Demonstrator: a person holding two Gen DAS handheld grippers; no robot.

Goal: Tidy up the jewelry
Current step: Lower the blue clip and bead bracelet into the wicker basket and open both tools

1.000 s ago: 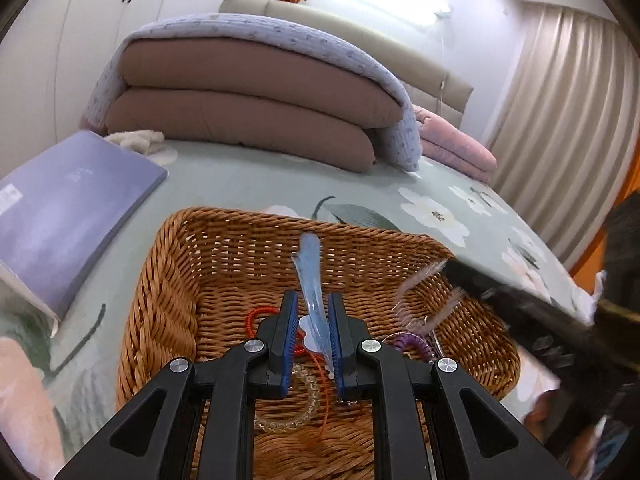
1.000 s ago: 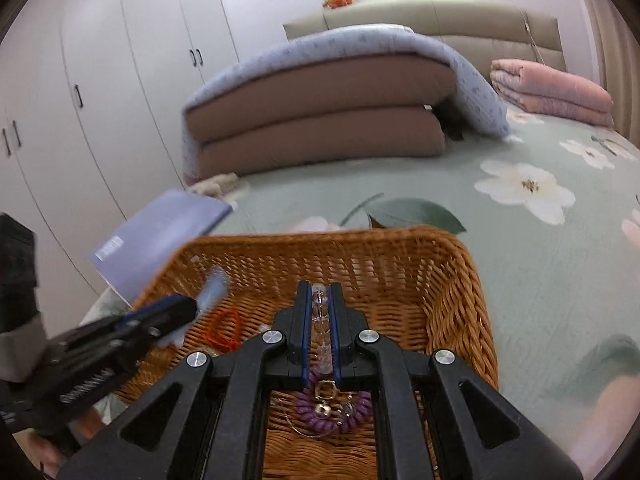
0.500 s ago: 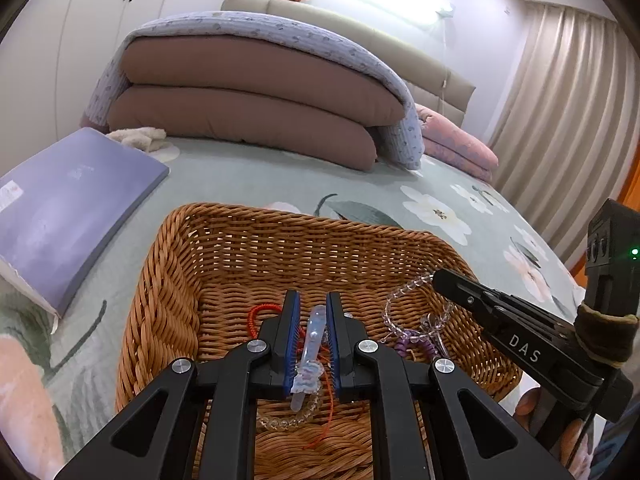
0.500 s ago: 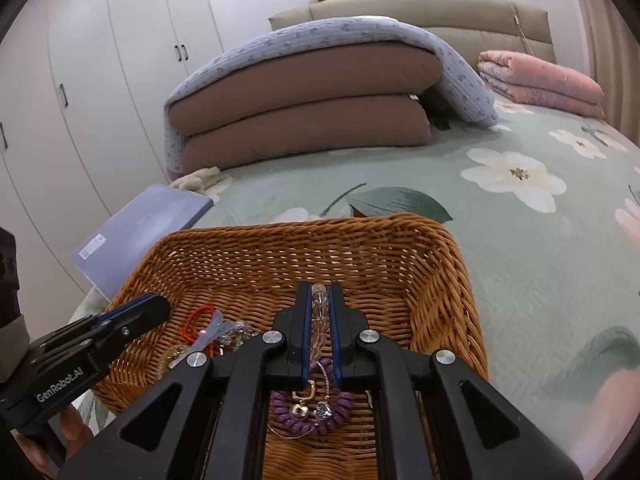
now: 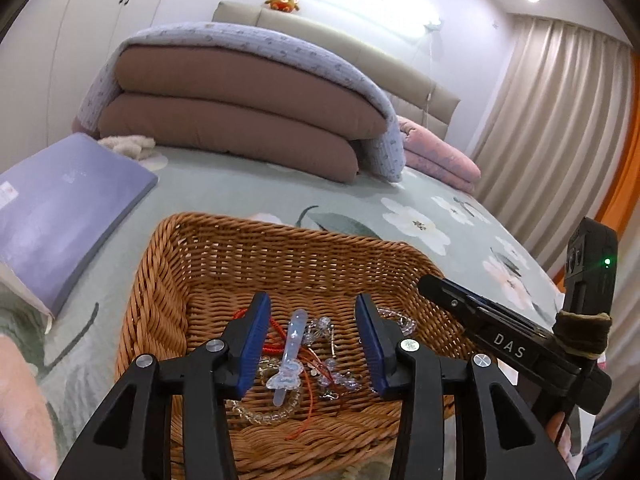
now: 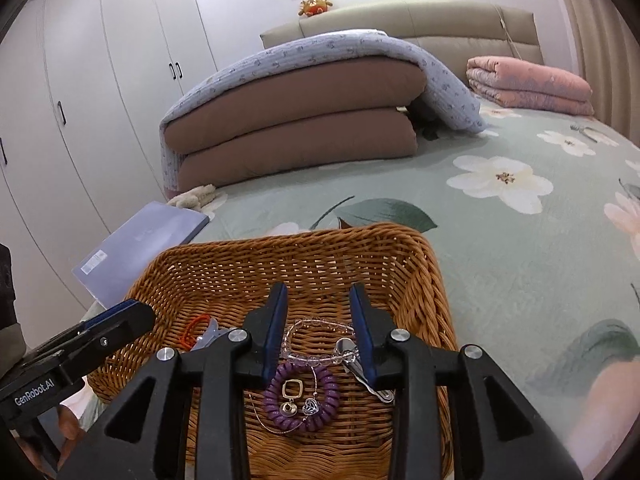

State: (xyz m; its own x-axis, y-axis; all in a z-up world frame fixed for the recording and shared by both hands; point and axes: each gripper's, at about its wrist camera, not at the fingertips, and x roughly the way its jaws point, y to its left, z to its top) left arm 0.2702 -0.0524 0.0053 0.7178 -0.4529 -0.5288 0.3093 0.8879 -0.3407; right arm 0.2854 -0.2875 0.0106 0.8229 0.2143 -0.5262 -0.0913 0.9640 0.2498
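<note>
A floral green bed (image 6: 500,264) carries a wicker basket (image 6: 420,248), folded quilts (image 6: 296,128) and a purple book (image 5: 60,204)

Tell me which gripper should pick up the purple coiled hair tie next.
Right, probably. The right gripper hangs over the purple coiled hair tie, which lies just below its opening, empty jaws in the woven wicker basket. The left gripper sits over the clear blue hair clip at the basket's other side.
</note>
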